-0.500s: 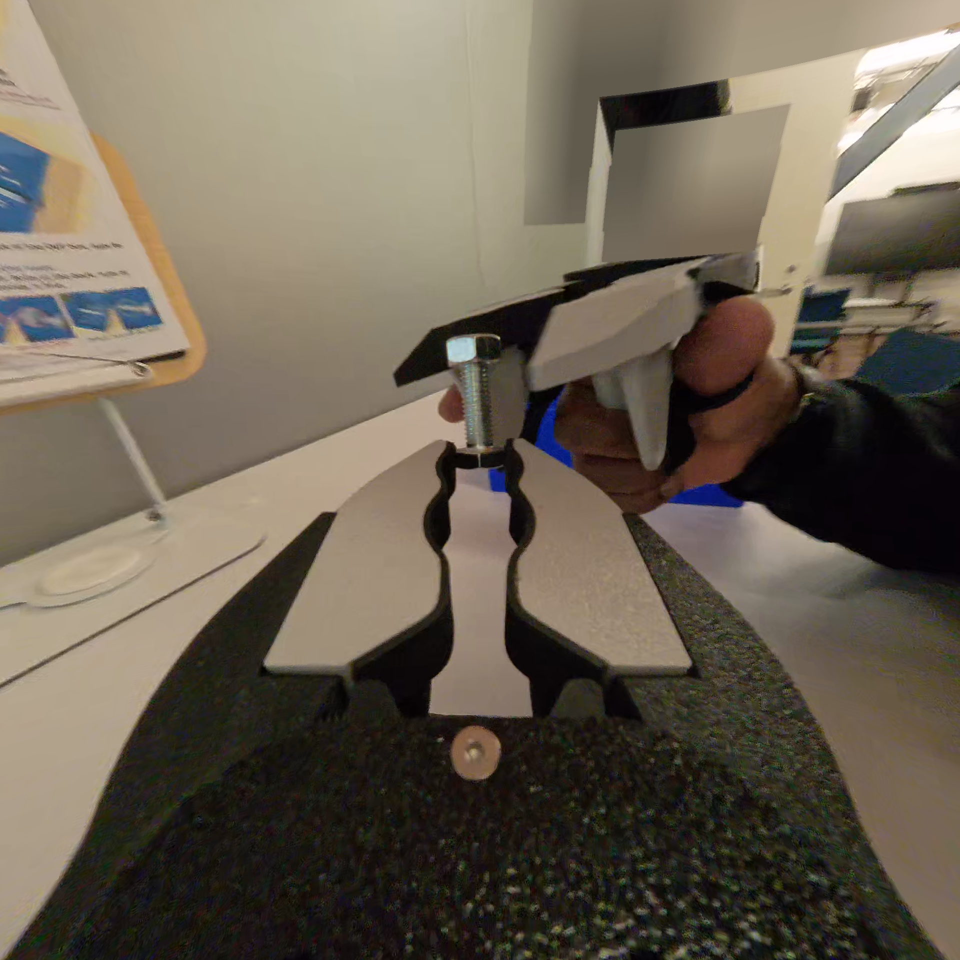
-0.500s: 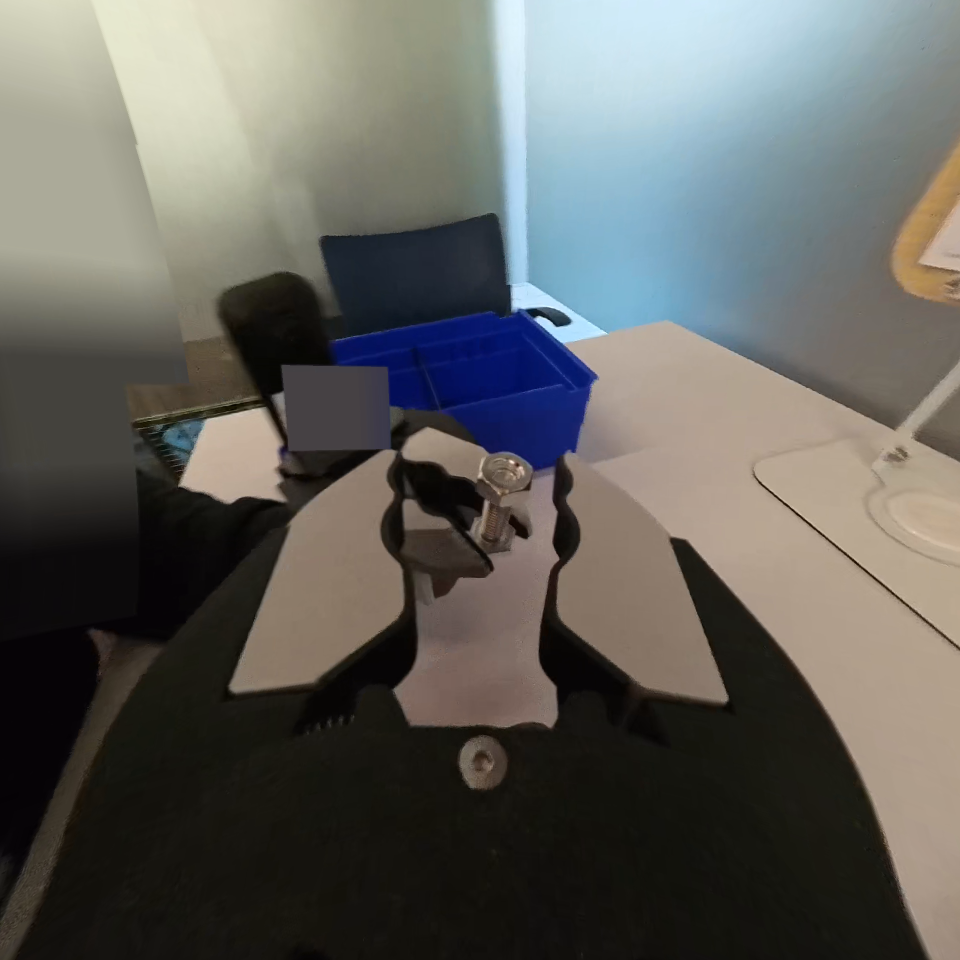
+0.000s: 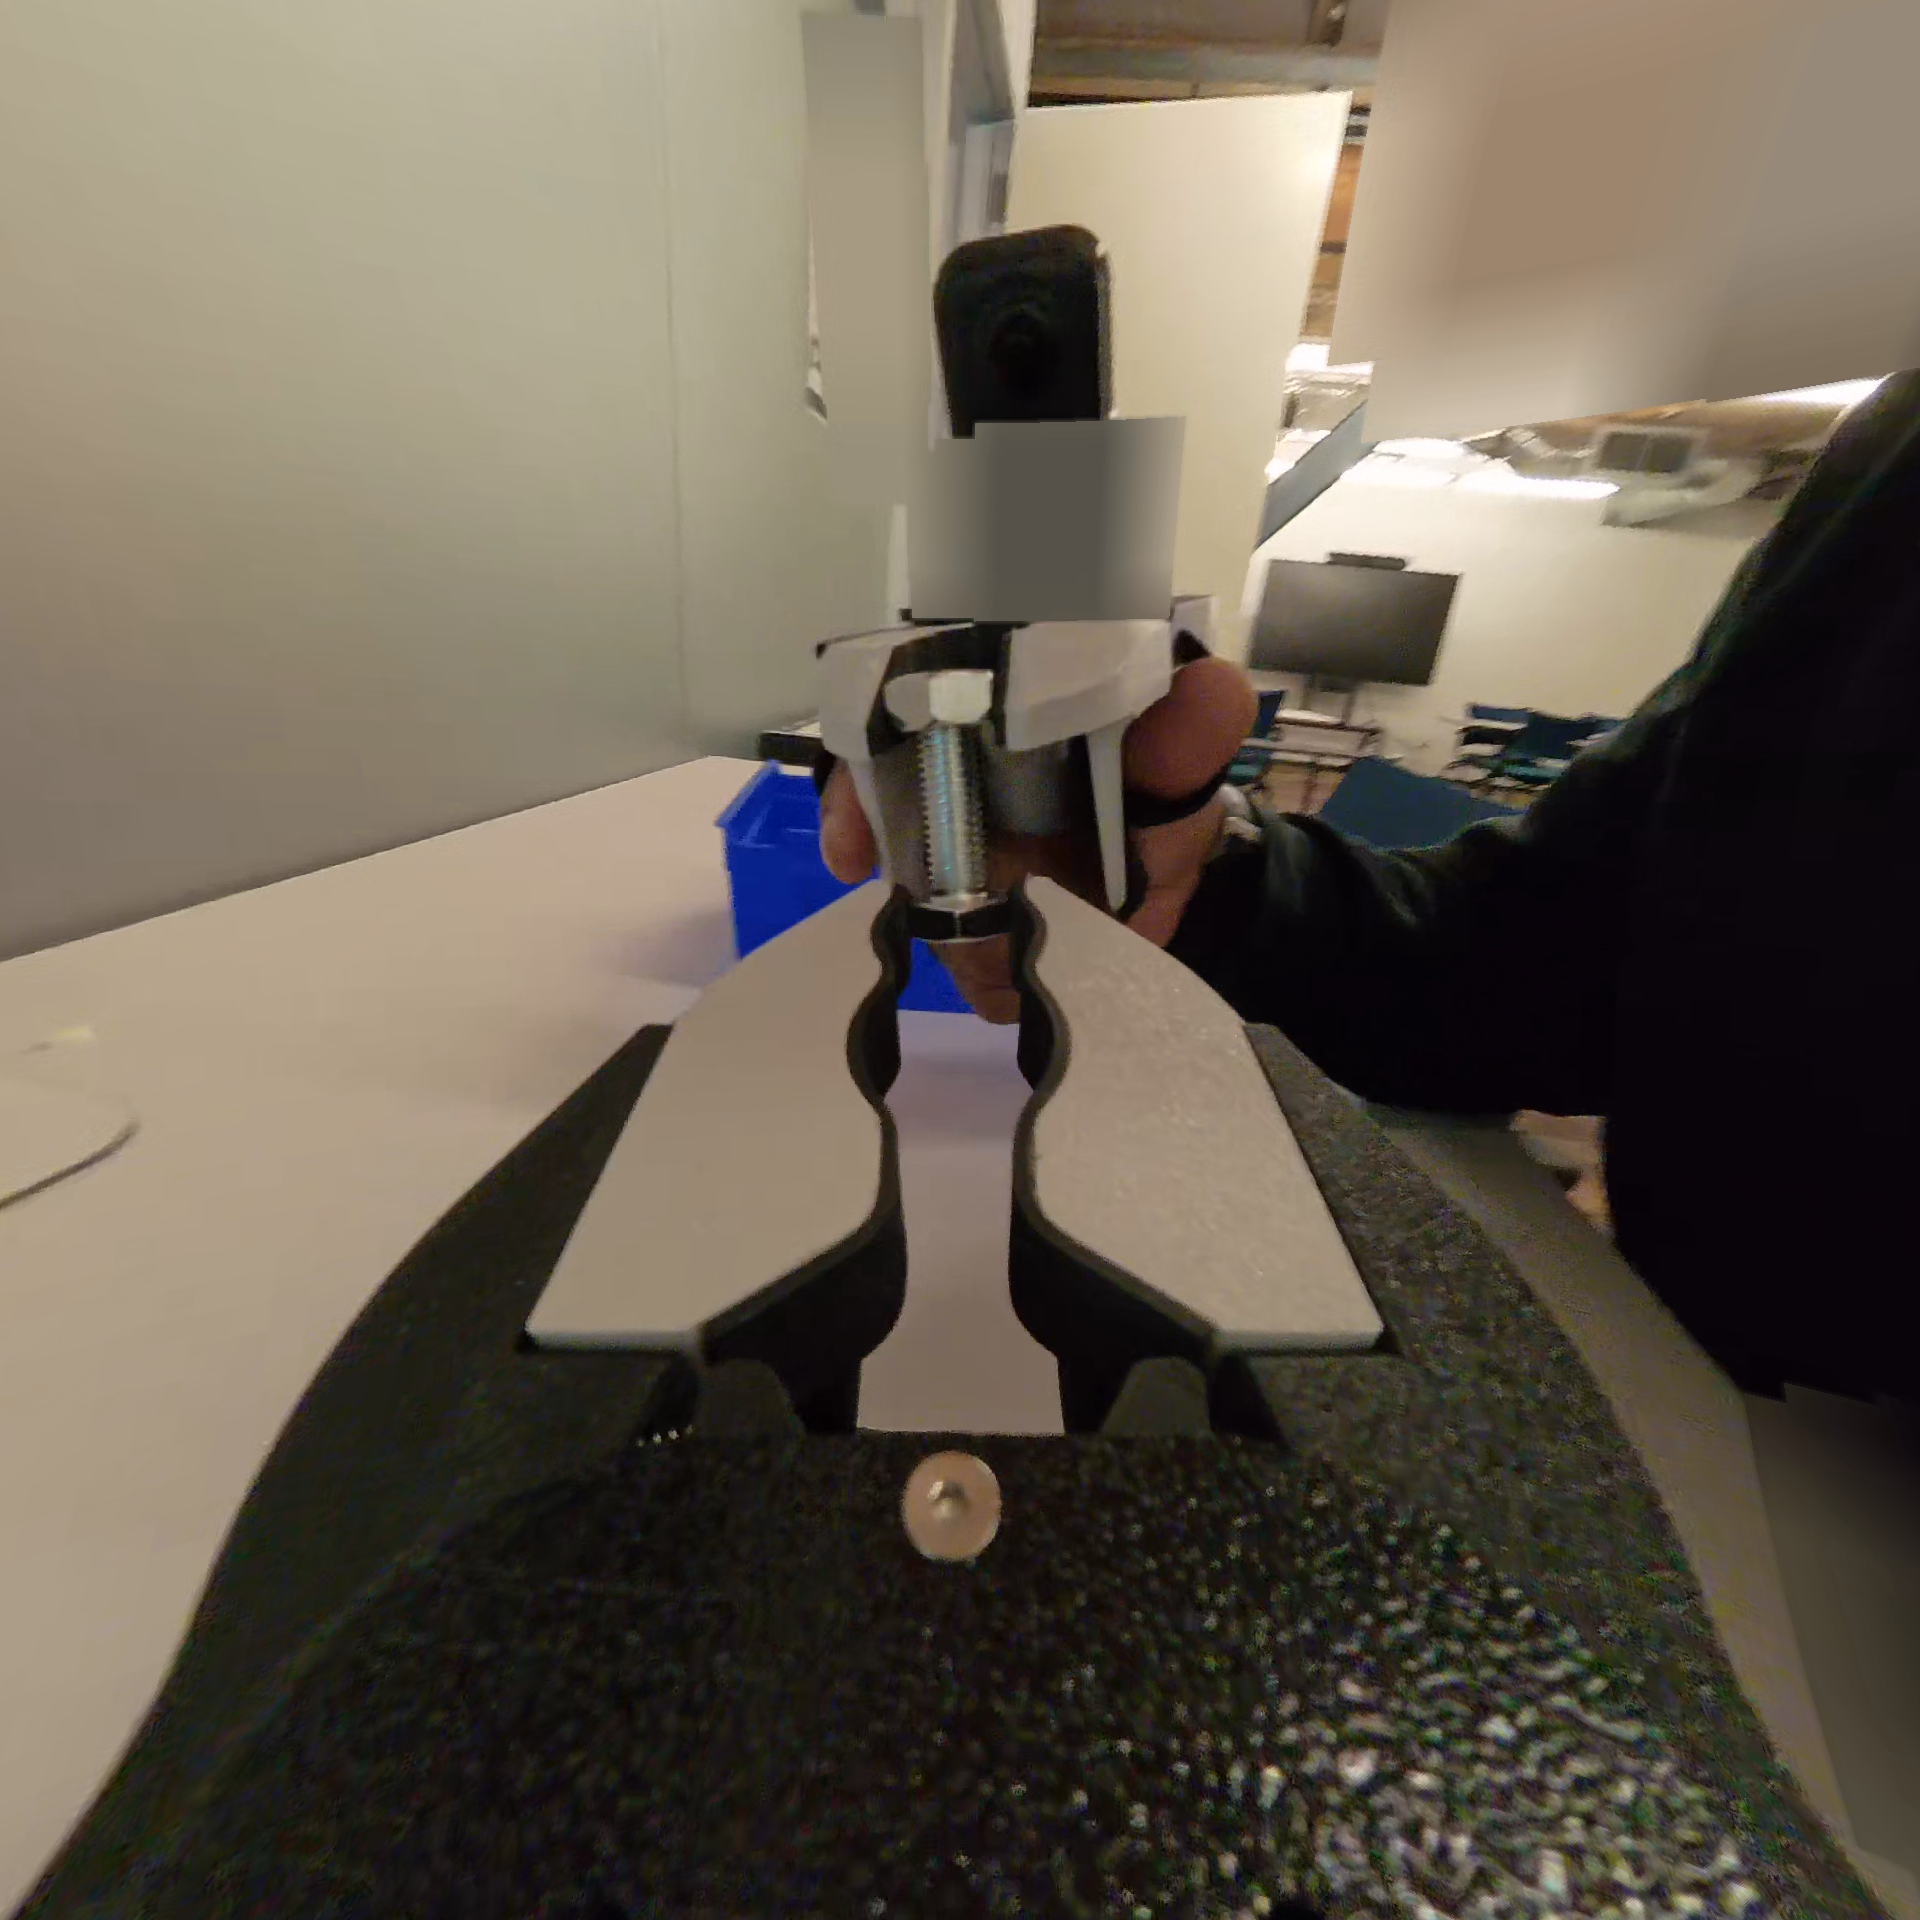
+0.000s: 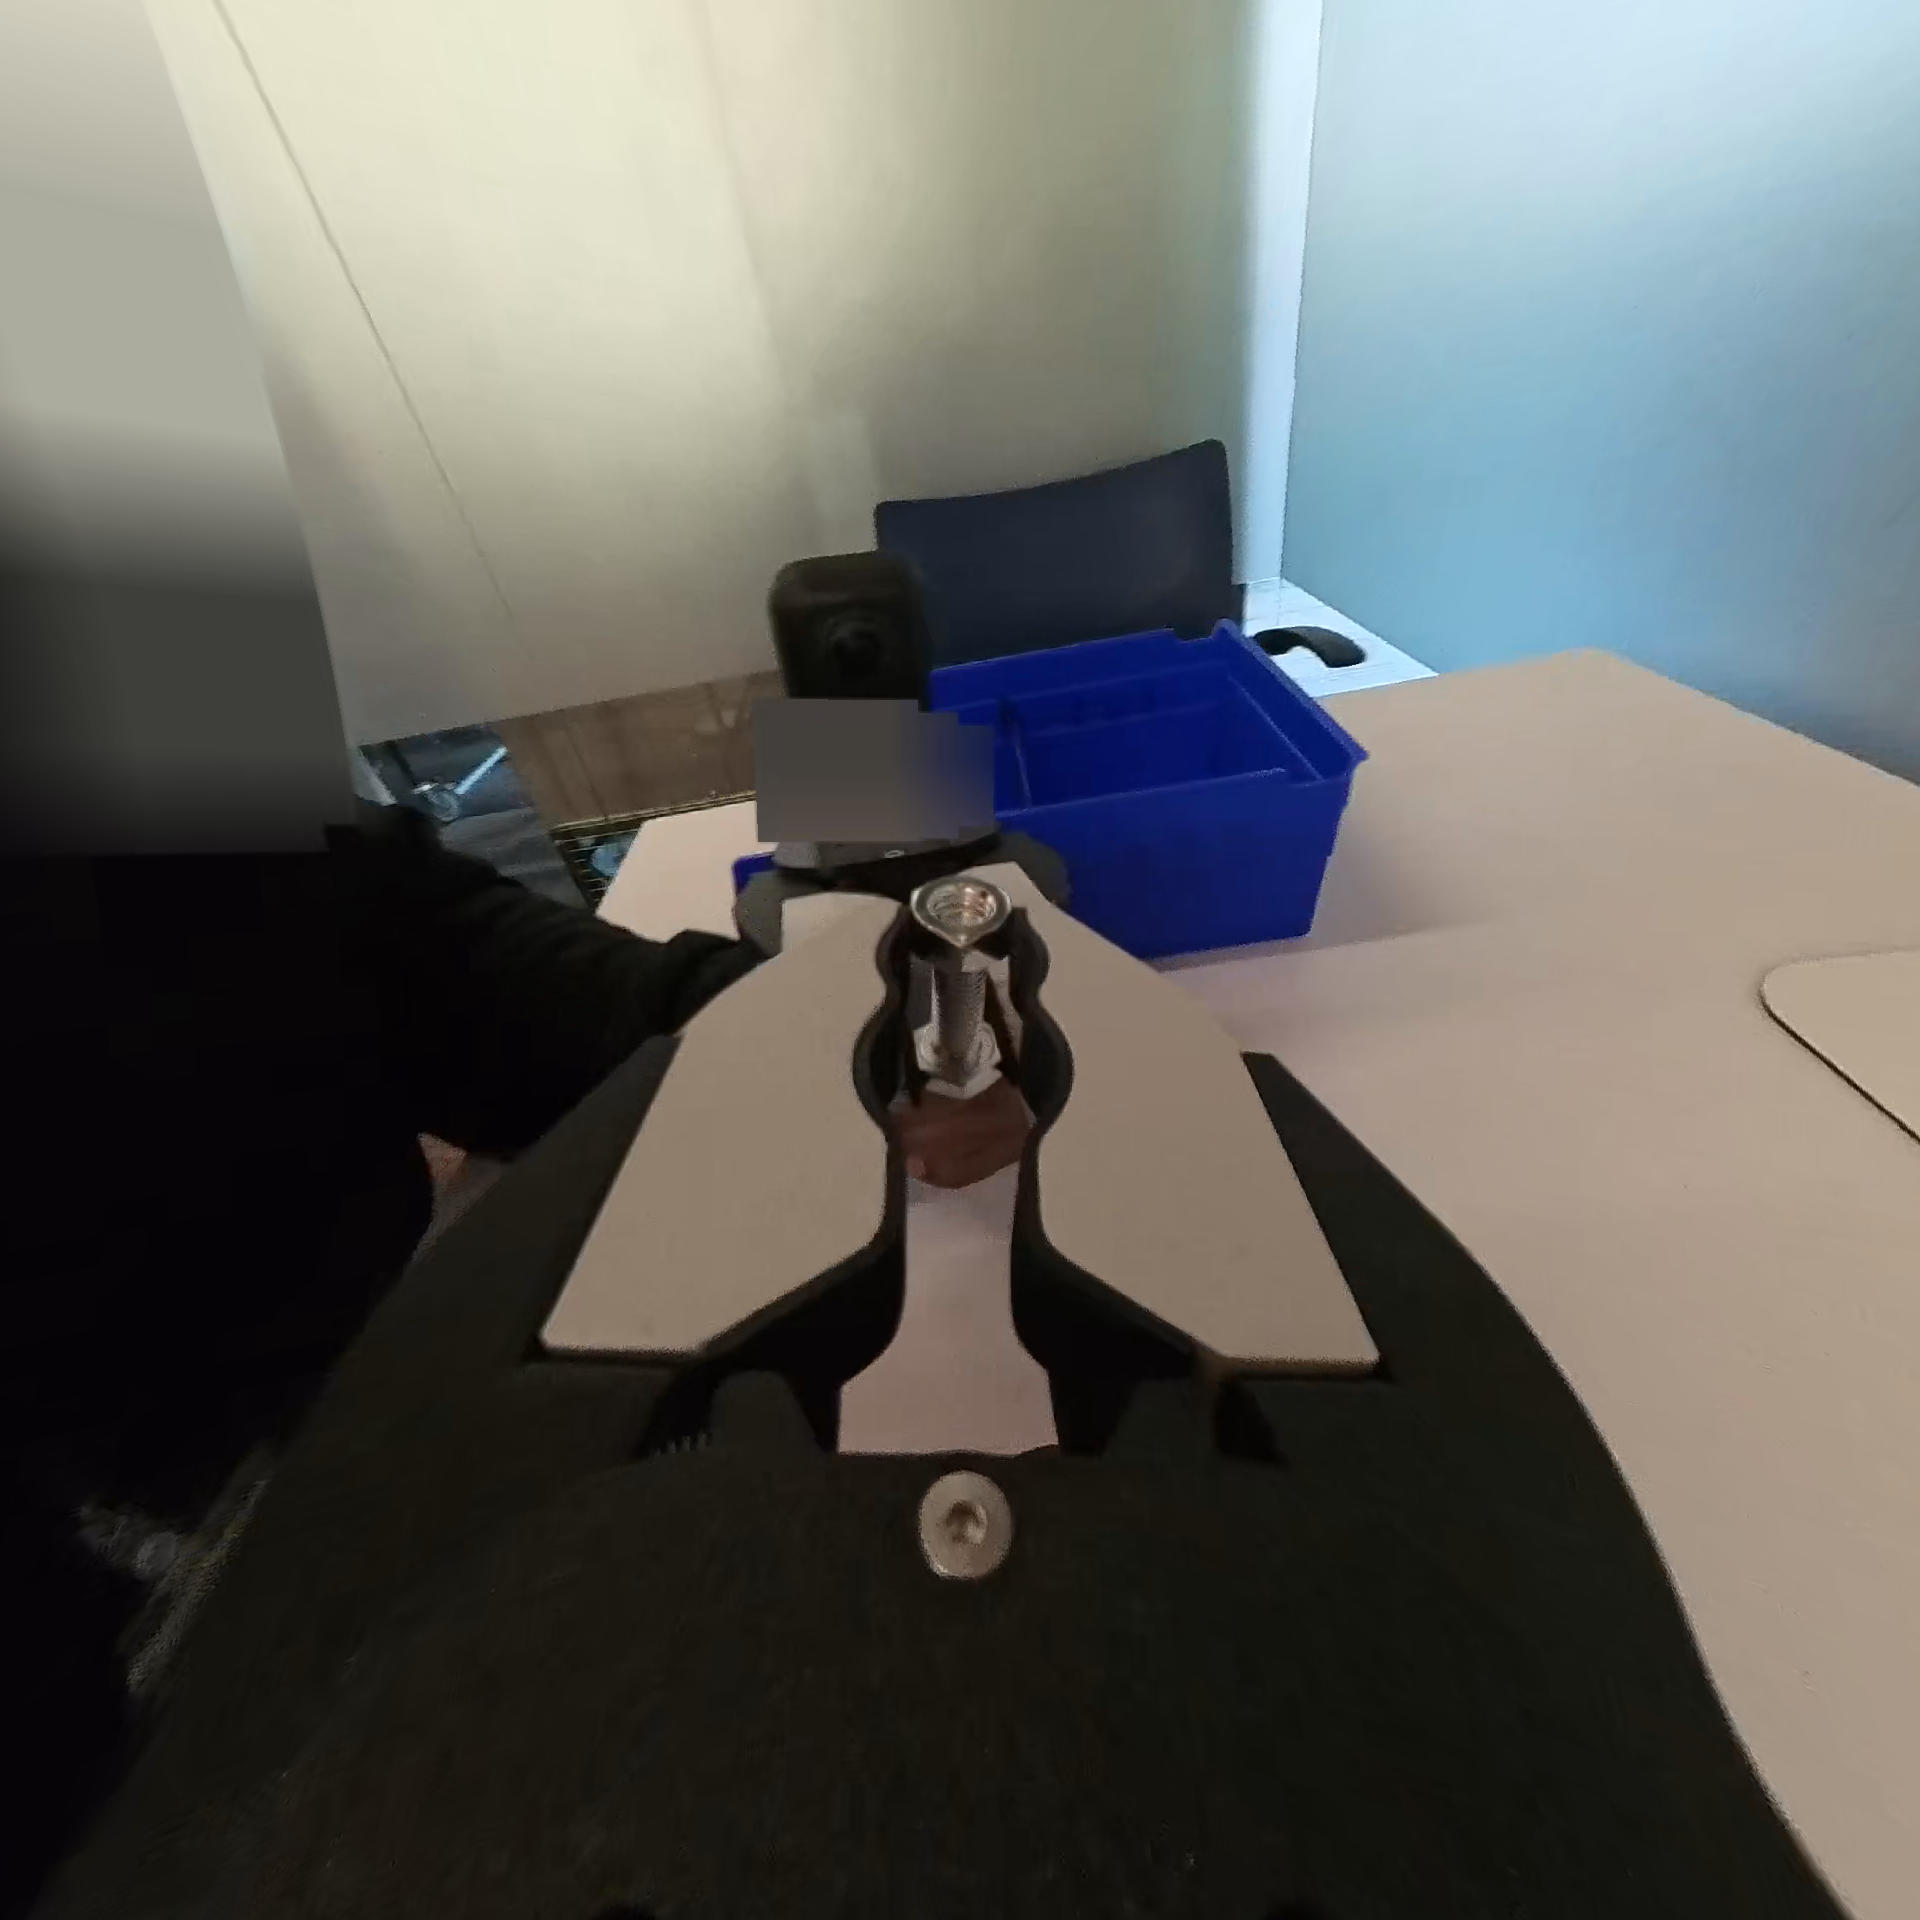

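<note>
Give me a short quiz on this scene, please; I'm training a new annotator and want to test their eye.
1. True or false: the blue bin rests on the table.
2. Which part of the bolt do the jaws of the right gripper clamp? A) the hex head B) the threaded shank C) nothing
3. Fill in: the jaws of the left gripper clamp the hex ___ threaded on the bolt's other end.

Key: 1 true; 2 A; 3 nut.
</note>
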Demonstrator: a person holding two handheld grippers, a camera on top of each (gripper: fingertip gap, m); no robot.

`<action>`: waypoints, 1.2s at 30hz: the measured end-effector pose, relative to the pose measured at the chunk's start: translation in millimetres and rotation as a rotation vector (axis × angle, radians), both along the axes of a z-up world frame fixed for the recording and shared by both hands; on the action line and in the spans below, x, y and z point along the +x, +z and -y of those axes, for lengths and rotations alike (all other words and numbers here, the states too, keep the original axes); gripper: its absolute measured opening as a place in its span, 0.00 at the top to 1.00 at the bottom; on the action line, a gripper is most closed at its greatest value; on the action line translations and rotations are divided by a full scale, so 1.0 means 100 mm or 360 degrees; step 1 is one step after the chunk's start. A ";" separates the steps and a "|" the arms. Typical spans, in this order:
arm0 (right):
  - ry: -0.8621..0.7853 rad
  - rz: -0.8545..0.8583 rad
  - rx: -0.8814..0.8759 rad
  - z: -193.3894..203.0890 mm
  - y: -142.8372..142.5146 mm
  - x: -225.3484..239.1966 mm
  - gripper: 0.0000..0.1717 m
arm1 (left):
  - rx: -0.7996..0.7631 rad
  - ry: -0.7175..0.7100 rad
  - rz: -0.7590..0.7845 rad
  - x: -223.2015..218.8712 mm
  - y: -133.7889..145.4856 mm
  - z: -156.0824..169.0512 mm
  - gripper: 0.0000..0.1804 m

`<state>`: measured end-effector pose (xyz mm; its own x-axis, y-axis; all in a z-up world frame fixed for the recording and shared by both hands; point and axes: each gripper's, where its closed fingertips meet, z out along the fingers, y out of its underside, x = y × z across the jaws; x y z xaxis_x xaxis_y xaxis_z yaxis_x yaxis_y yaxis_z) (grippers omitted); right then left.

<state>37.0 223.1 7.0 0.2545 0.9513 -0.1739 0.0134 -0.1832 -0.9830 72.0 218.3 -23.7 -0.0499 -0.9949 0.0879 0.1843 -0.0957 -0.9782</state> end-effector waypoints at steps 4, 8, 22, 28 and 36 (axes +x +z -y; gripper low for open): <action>-0.0359 0.0031 -0.0014 -0.20 -0.01 0.00 0.90 | 0.0226 0.0482 -0.0089 -0.07 0.00 -0.24 0.91; -0.0550 0.0086 0.0020 -0.24 -0.04 -0.02 0.84 | 0.0434 0.0784 -0.0218 -0.10 -0.02 -0.32 0.90; 0.0075 -0.0014 0.0040 0.08 0.06 0.03 0.78 | 0.0001 -0.0122 0.0036 -0.05 0.04 0.10 0.90; -0.0254 -0.0019 -0.0001 -0.13 0.04 -0.02 0.90 | 0.0187 0.0298 -0.0057 -0.06 0.02 -0.12 0.90; -0.0389 0.0108 0.0162 -0.13 0.02 -0.07 0.67 | 0.0327 0.0598 -0.0182 -0.08 -0.01 -0.24 0.90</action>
